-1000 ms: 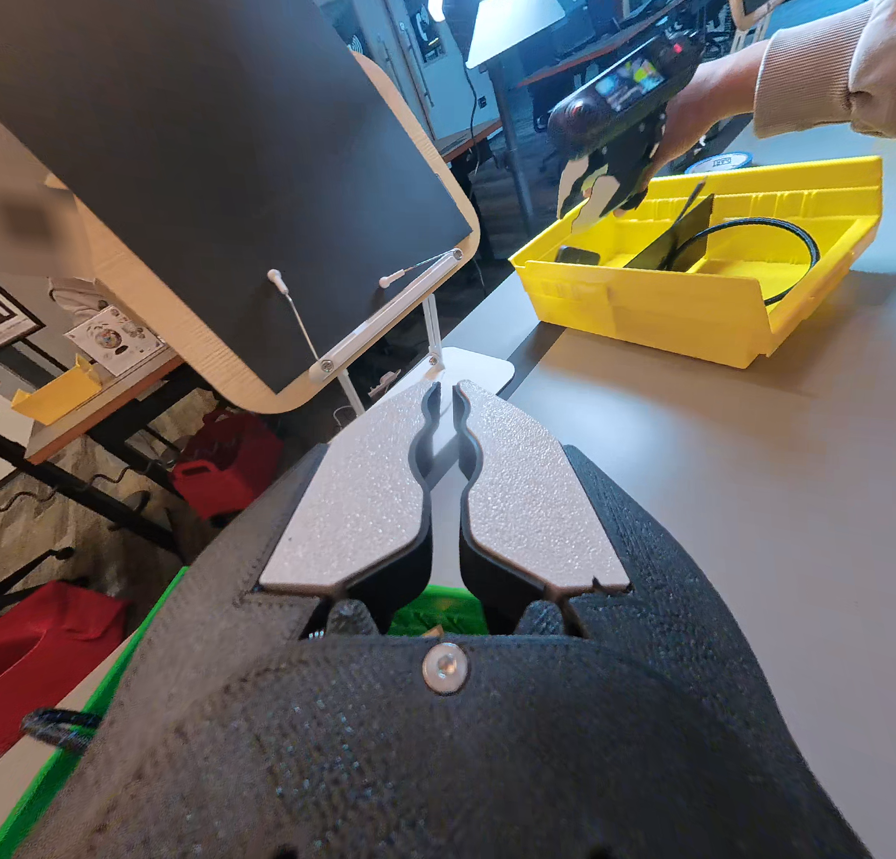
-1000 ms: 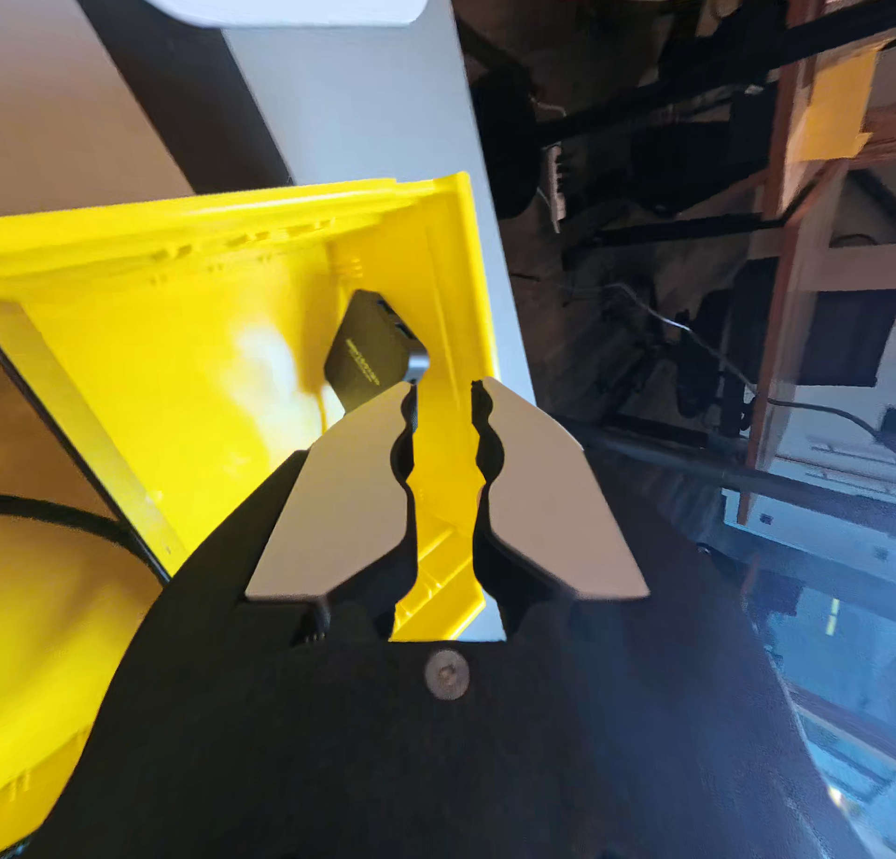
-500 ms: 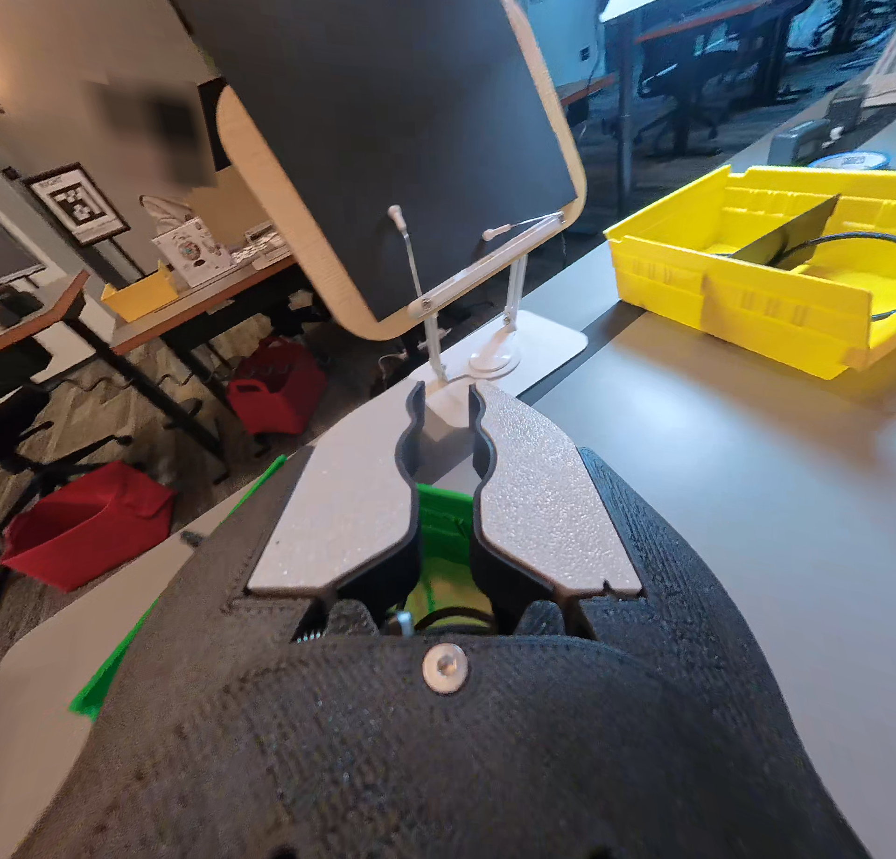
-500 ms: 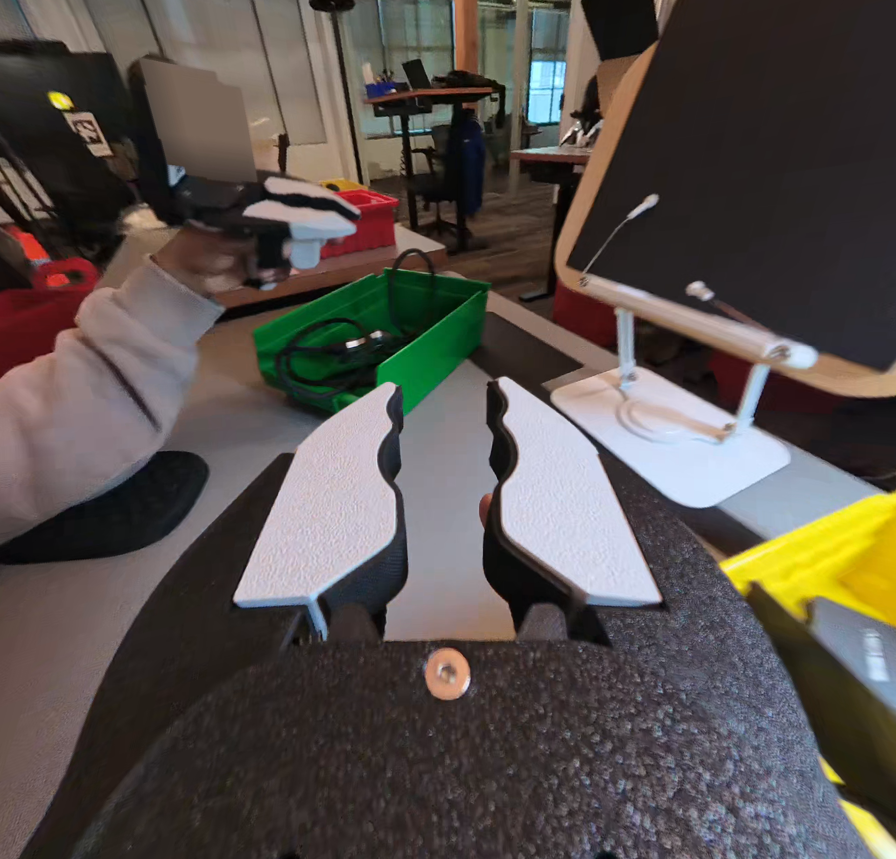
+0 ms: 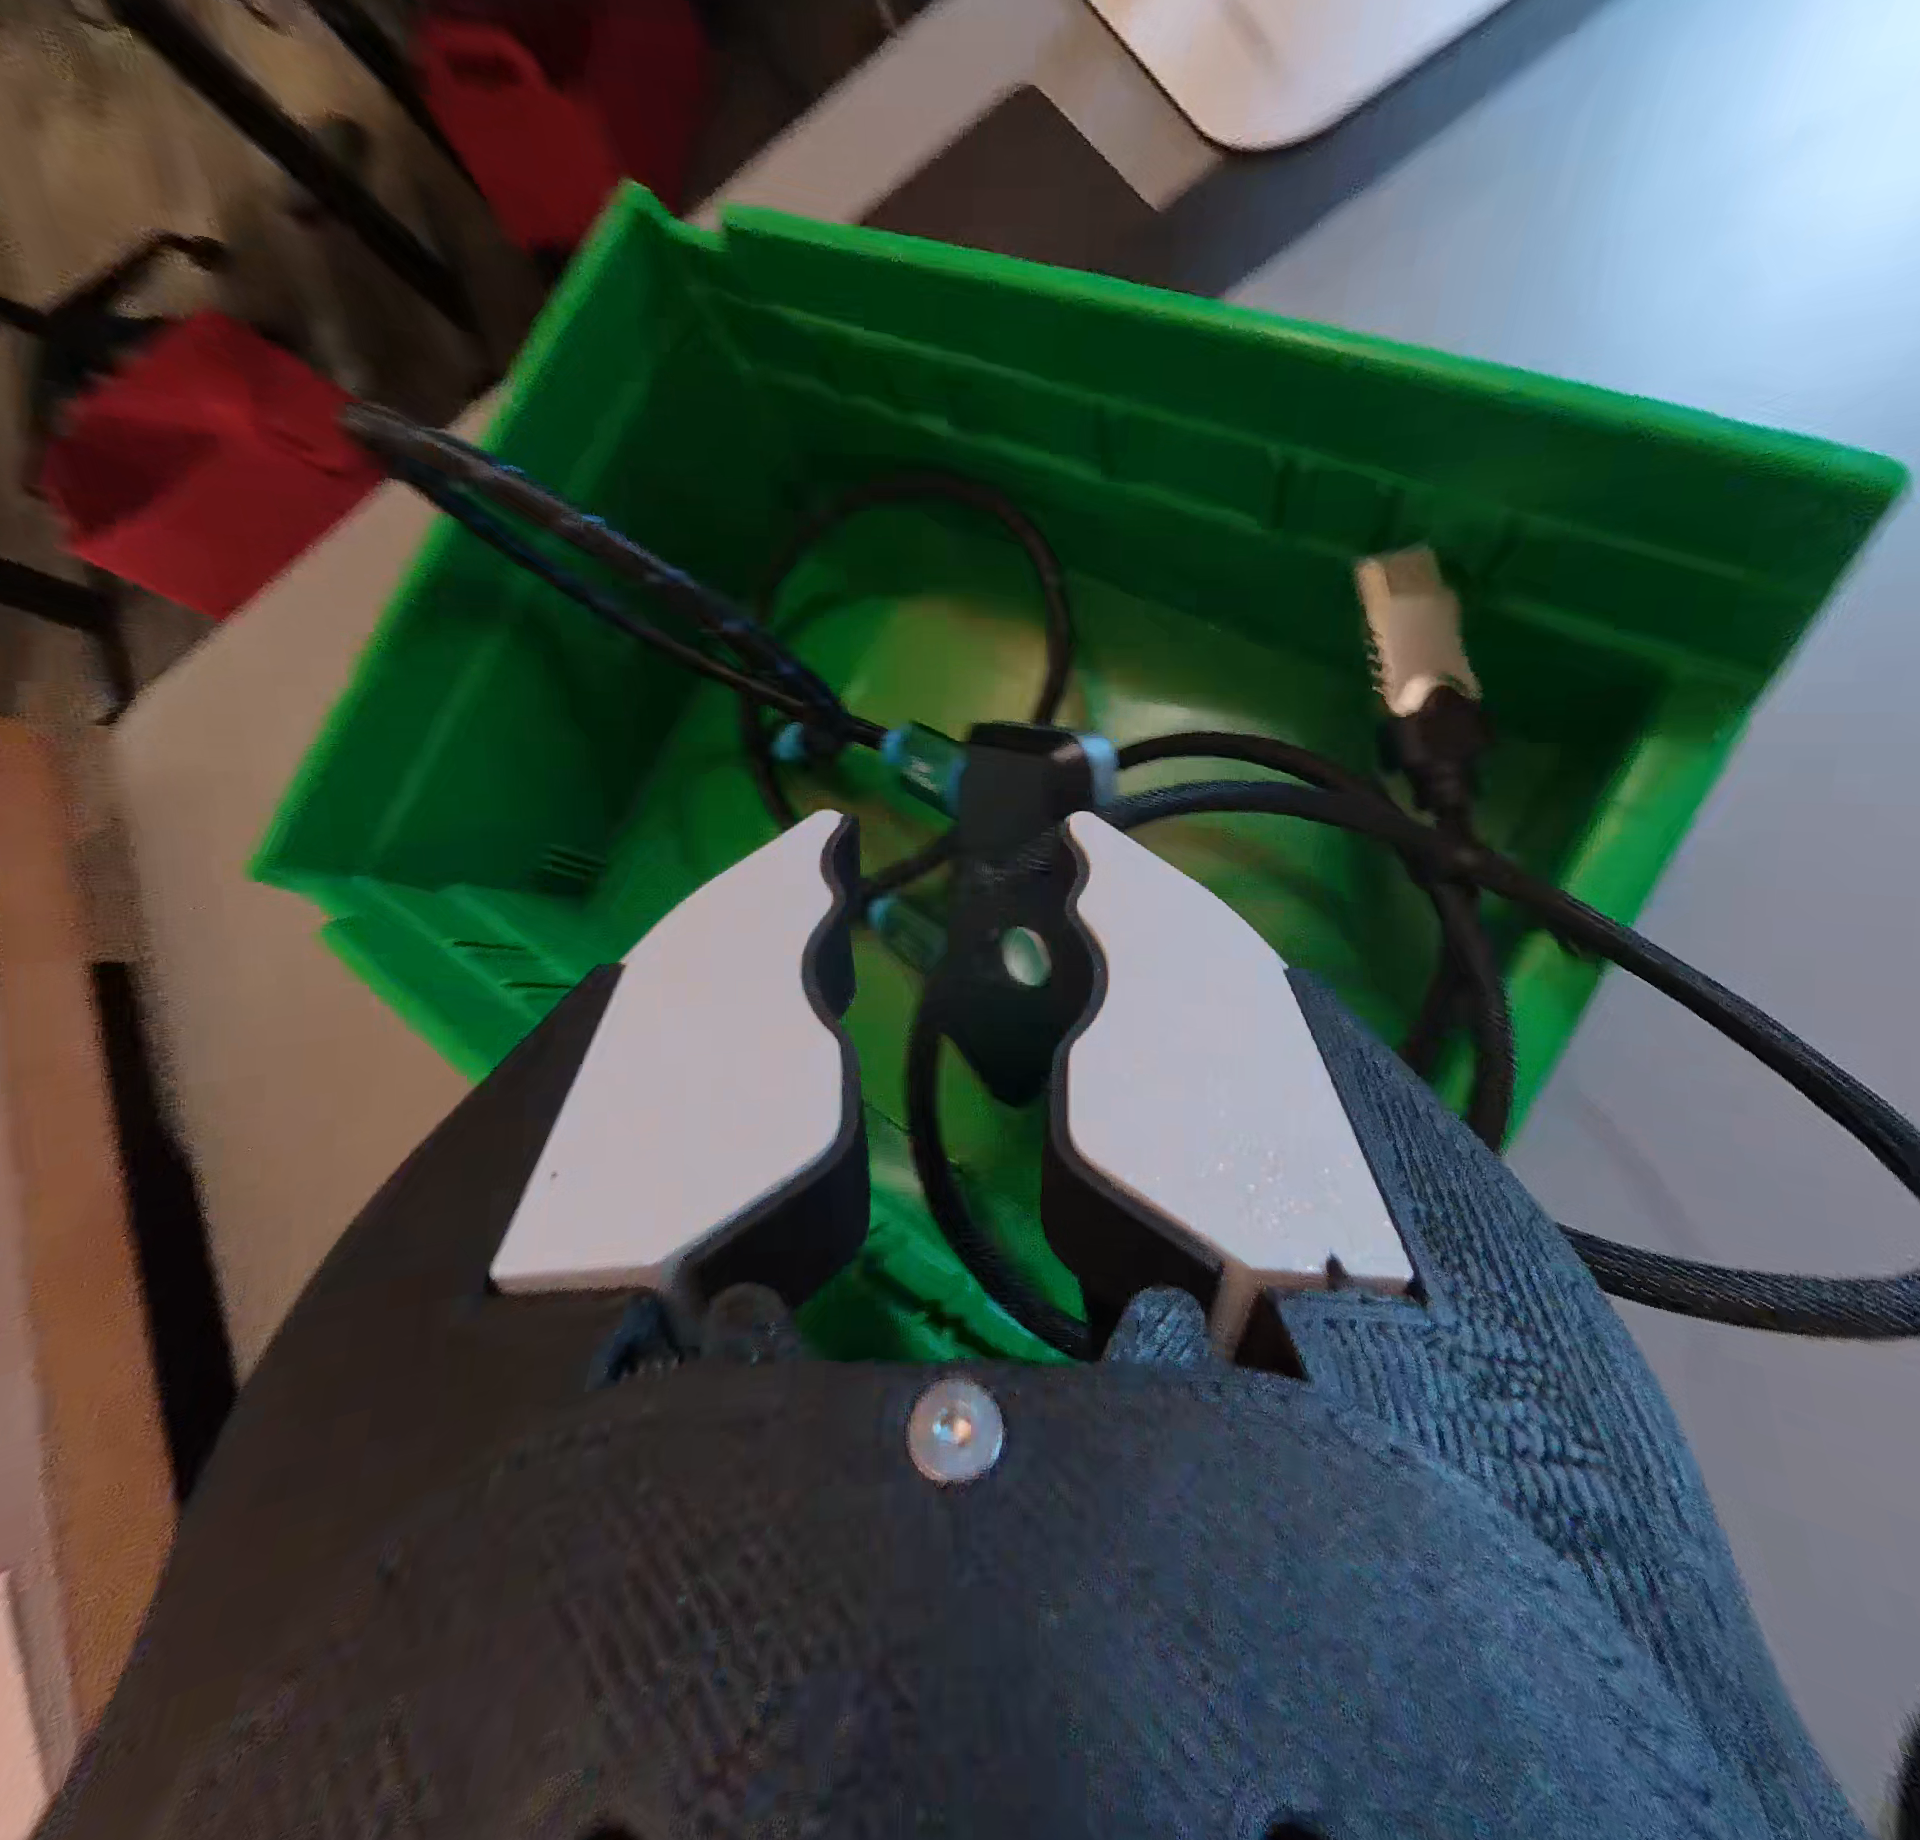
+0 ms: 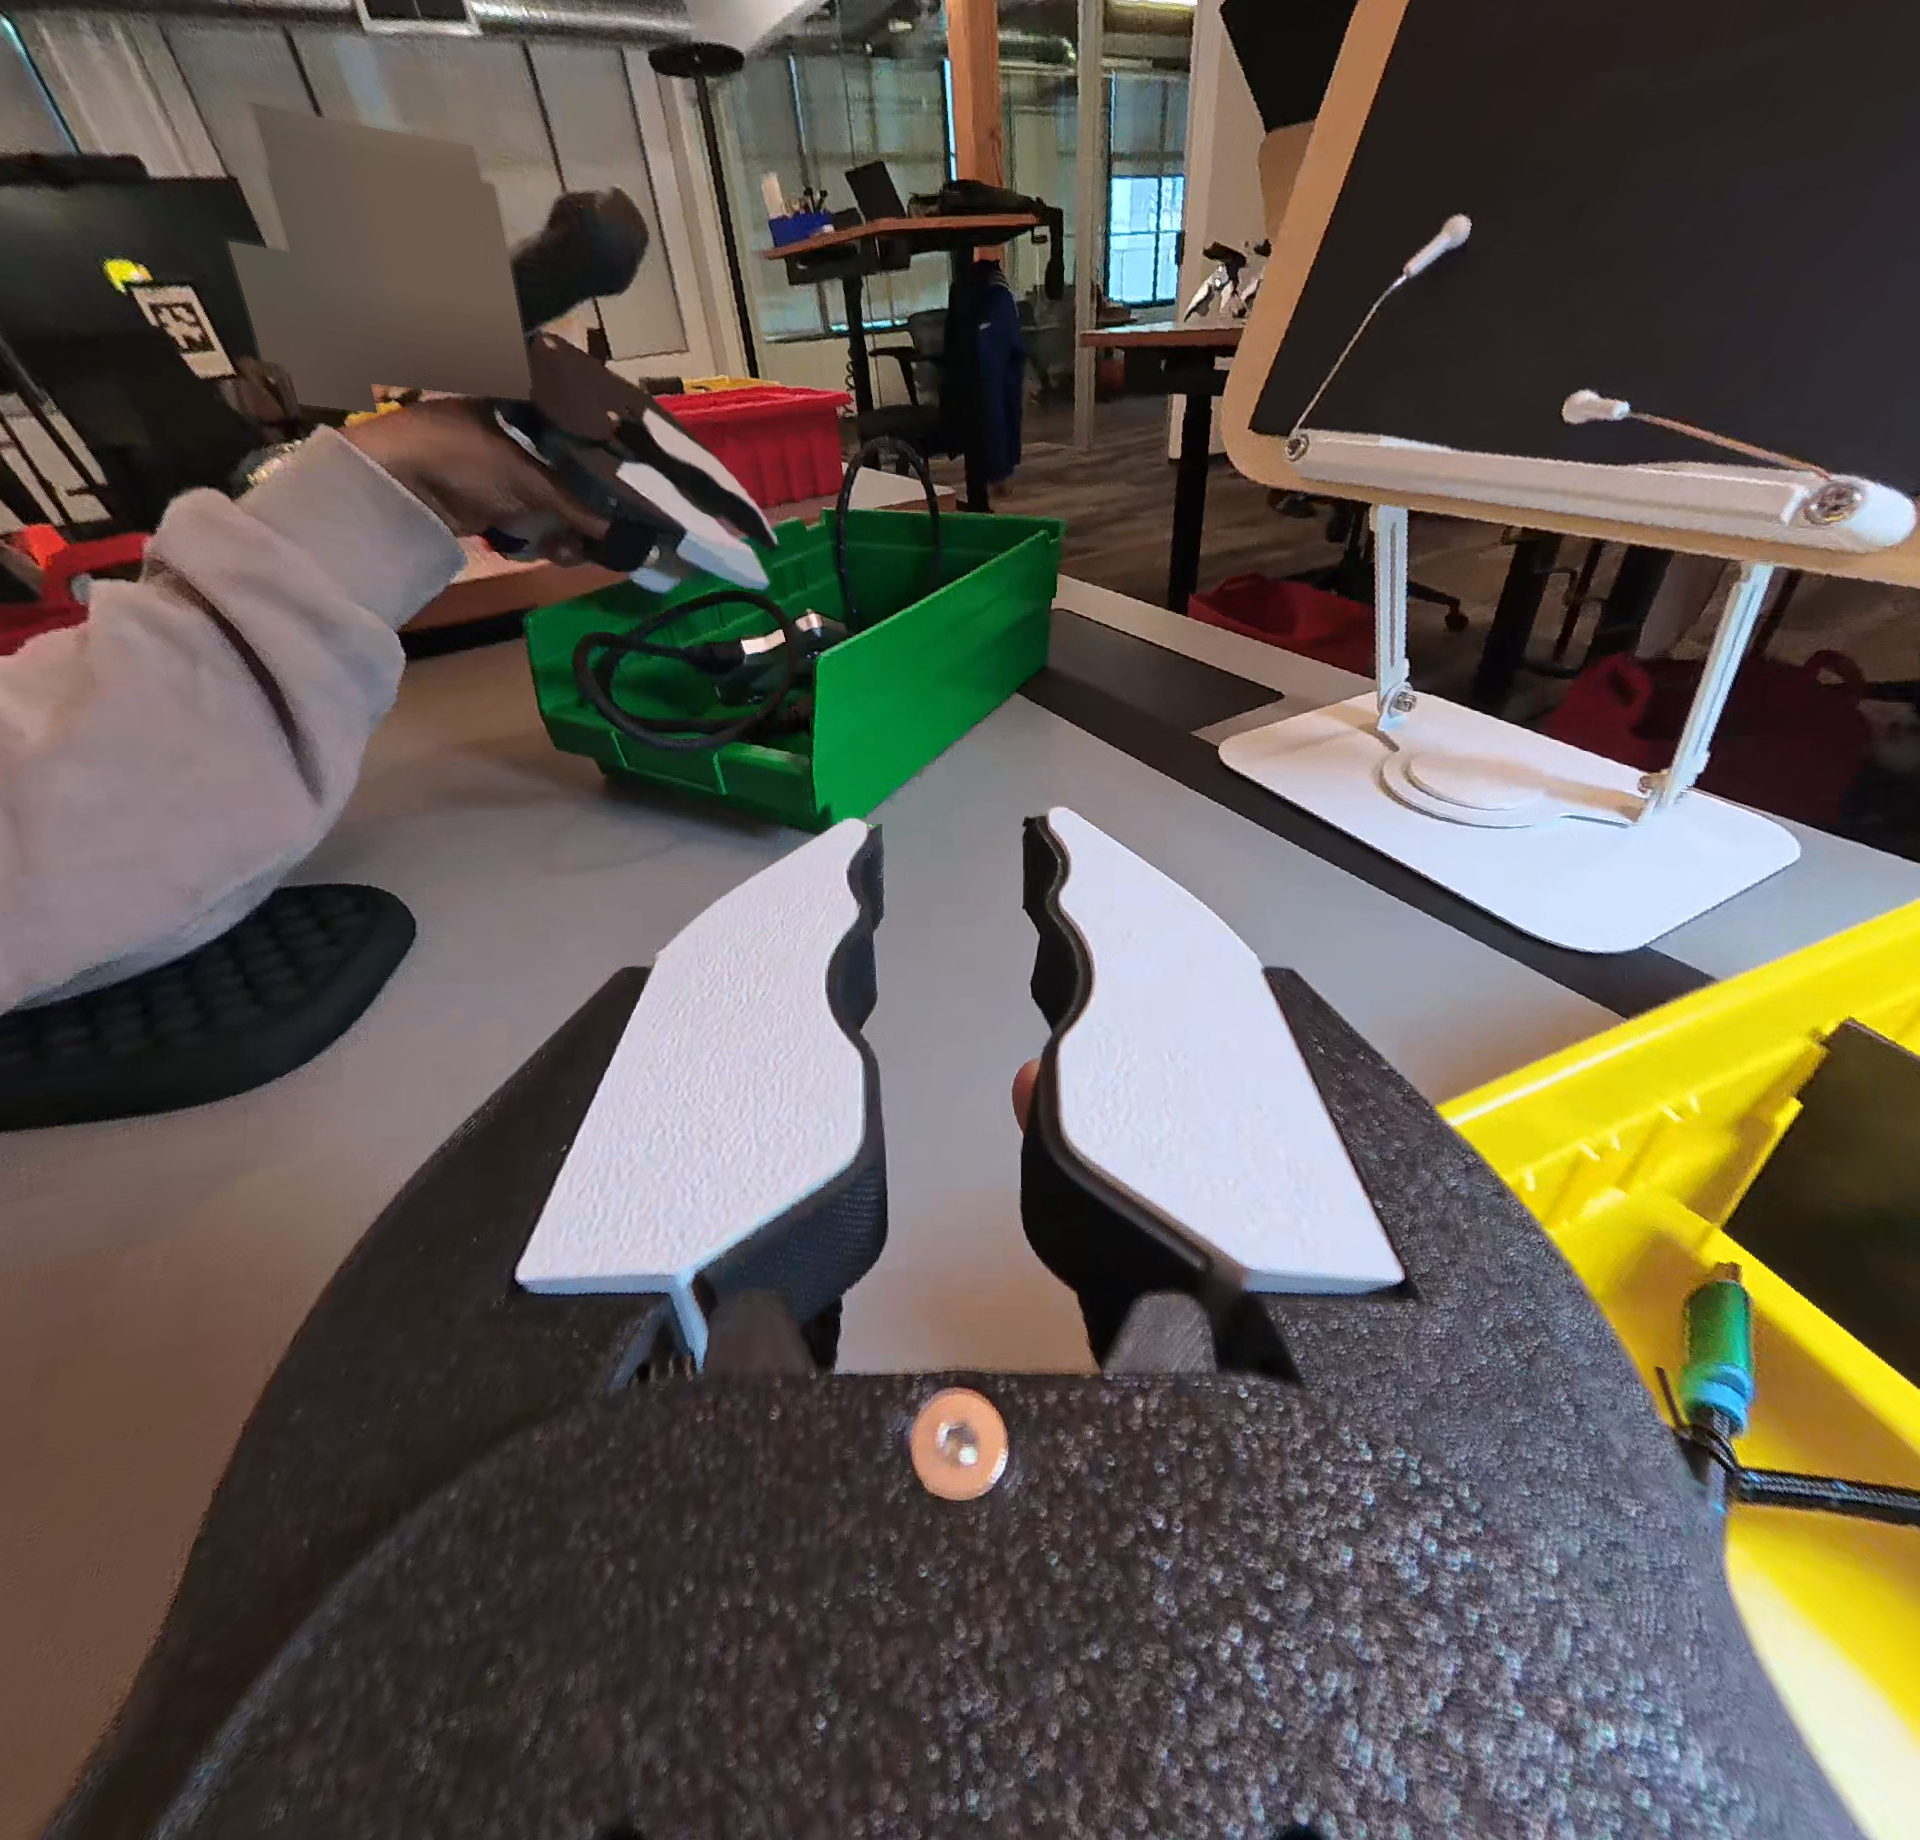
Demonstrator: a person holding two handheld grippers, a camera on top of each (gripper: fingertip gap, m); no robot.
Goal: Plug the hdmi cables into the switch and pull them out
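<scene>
- The left gripper (image 5: 956, 834) hangs over the green bin (image 5: 1039, 336), pointing steeply down into it; its fingers are spread, with nothing between them but air and the bin's contents below; in the right wrist view the same gripper (image 6: 717, 533) shows above the bin's near-left corner
- The black adapter (image 5: 1013, 886), probably the switch end of the tangle, lies almost straight ahead of the tips, a little toward the right finger; its long axis runs roughly along the gripper's own line, head away from the camera, so a plain descent looks likely to straddle it
- The HDMI cables (image 5: 1299, 803) leave that head sideways, one to the left over the bin's rim, others curling right and out over the near wall; a silver plug (image 5: 1413, 637) lies apart by the far right wall, its long axis pointing toward the back wall
- The right gripper (image 6: 951, 845) hovers over bare table (image 6: 468, 855), well away from the green bin, fingers parted and empty; the yellow bin (image 6: 1558, 1115) sits just to its right, holding a green-collared plug (image 6: 1720, 1343)
- The left gripper is clearly nearer the cables
</scene>
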